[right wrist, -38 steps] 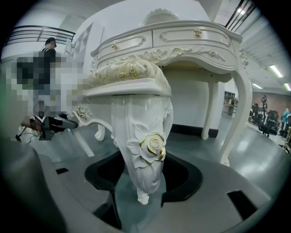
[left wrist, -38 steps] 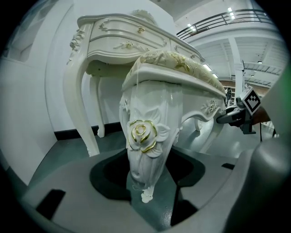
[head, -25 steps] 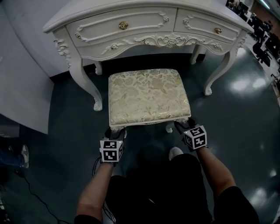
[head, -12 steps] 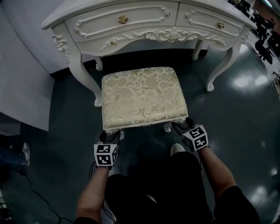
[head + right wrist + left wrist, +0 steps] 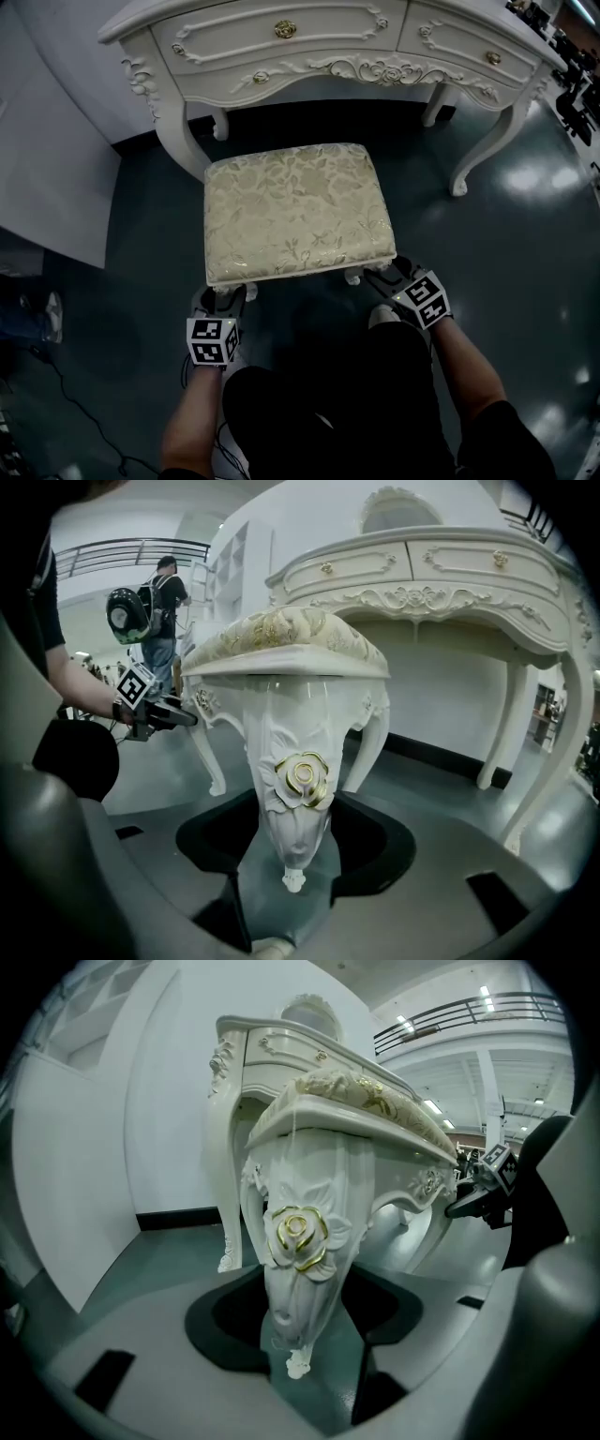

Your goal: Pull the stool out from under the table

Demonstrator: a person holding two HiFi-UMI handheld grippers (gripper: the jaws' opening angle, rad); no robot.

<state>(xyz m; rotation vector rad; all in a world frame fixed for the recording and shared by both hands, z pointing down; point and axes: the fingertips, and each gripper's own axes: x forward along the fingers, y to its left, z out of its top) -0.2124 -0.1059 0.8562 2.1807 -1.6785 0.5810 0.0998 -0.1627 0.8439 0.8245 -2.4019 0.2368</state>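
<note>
The stool (image 5: 295,211) has a cream and gold floral cushion and white carved legs; it stands on the dark floor in front of the white dressing table (image 5: 281,52), out from under it. My left gripper (image 5: 223,296) is shut on the stool's front left leg (image 5: 298,1269), just below its gold rose. At the front right leg (image 5: 298,799) my right gripper (image 5: 386,276) is shut in the same way. In each gripper view the leg stands between the jaws, with its foot (image 5: 293,881) low in the gap.
The table's curved legs (image 5: 183,141) (image 5: 483,150) stand behind the stool. A white panel (image 5: 56,159) runs along the left. A cable (image 5: 84,422) and a shoe (image 5: 52,319) lie at the lower left. A person with a backpack (image 5: 155,611) stands far off.
The stool has slid toward me and away from the table, and slightly left. Both grippers have come back with it, still holding the front legs.
</note>
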